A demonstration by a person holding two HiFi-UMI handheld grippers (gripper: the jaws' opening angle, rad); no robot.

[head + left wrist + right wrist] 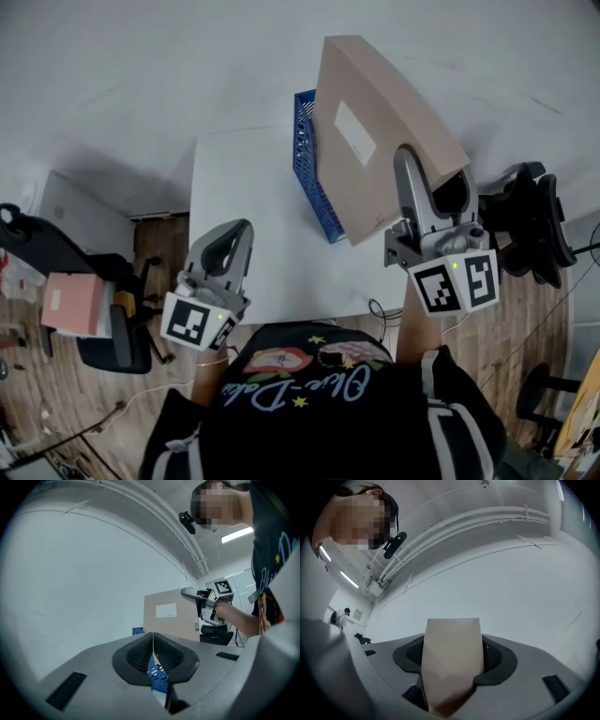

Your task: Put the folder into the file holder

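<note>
A brown folder [375, 131] with a white label is held up in the air, tilted, above the blue mesh file holder [309, 173] on the white table [244, 225]. My right gripper [412, 183] is shut on the folder's near right edge; in the right gripper view the folder [452, 663] fills the space between the jaws. My left gripper [230, 246] hovers over the table's near left part, shut with nothing in it. The left gripper view shows the folder [168, 618], the right gripper [194, 595] and a bit of the file holder [157, 677].
A black office chair [530, 220] stands right of the table. At the left are another black chair [103, 309] and a pink box [70, 302]. The floor is wood. The white wall lies behind the table.
</note>
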